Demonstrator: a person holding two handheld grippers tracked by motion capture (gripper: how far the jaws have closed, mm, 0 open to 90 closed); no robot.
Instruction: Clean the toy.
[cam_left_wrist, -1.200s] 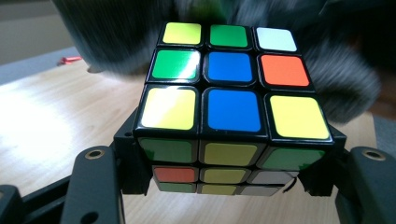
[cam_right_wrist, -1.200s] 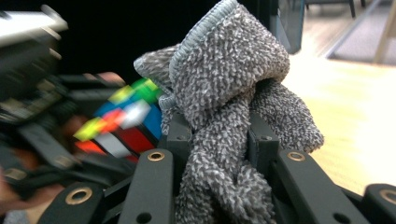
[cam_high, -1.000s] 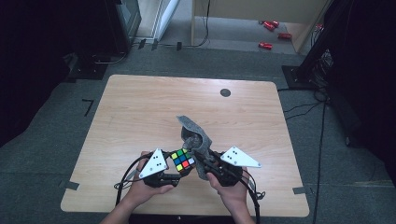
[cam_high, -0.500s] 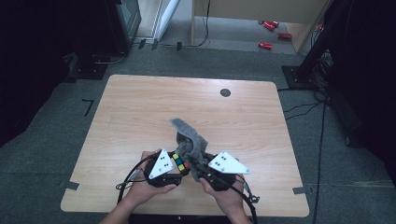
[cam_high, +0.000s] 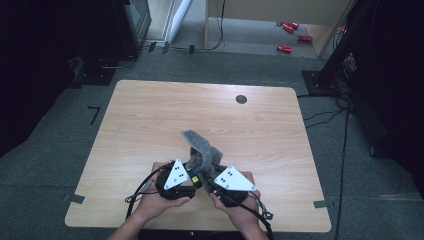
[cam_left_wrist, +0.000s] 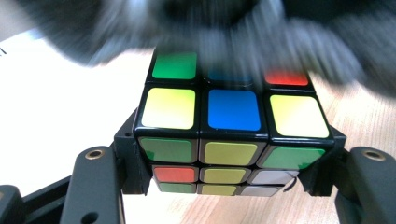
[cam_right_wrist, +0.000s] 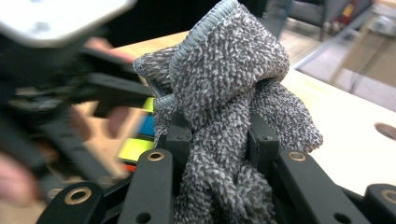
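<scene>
You have the cube (cam_left_wrist: 229, 135) clamped in your left tongs (cam_left_wrist: 224, 186) and the cloth (cam_right_wrist: 224, 121) bunched in your right tongs (cam_right_wrist: 219, 154), sweeping its top; other faces look unwiped.

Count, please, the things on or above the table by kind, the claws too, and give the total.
Puzzle cube: 1
Grey cloth: 1
Claws: 2, the left claw and the right claw
Total: 4
</scene>
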